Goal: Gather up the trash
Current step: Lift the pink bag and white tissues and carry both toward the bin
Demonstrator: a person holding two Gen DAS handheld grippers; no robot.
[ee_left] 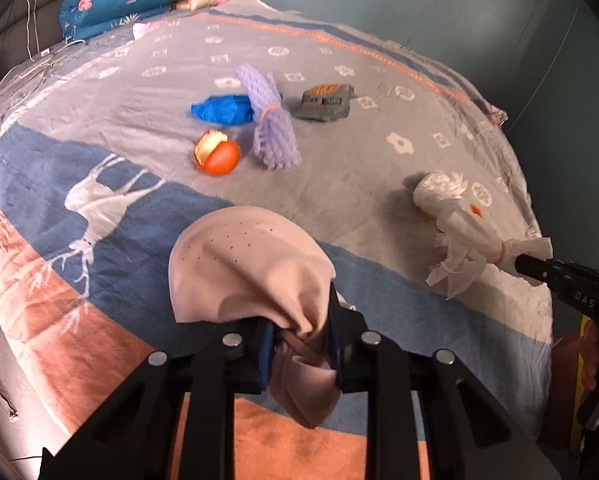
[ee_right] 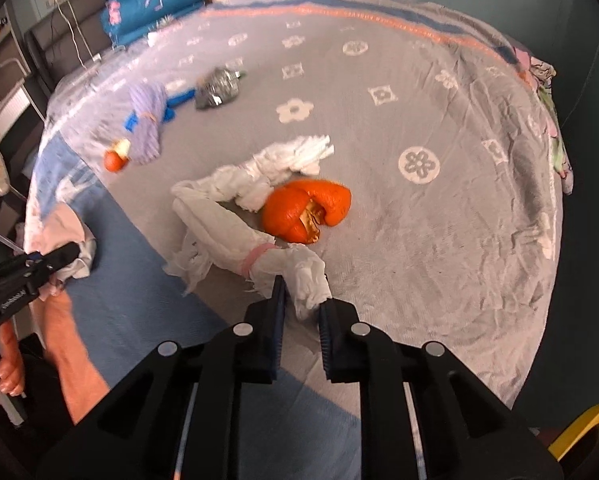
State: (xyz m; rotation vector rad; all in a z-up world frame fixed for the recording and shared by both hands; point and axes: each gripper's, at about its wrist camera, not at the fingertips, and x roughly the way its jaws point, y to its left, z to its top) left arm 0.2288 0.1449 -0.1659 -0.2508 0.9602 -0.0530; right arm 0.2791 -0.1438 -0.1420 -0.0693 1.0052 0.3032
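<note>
Pinched between the left gripper's (ee_left: 301,344) pads, a pink cloth (ee_left: 247,264) hangs bunched over the bedspread's (ee_left: 139,208) near edge — ready, I judge, for carrying off. Likewise the right gripper (ee_right: 301,300) clamps the tied end of a white tissue bundle (ee_right: 227,220), beside orange peel (ee_right: 305,210). Farther trash — peel, purple foam netting (ee_left: 271,120), wrapper — remains.
</note>
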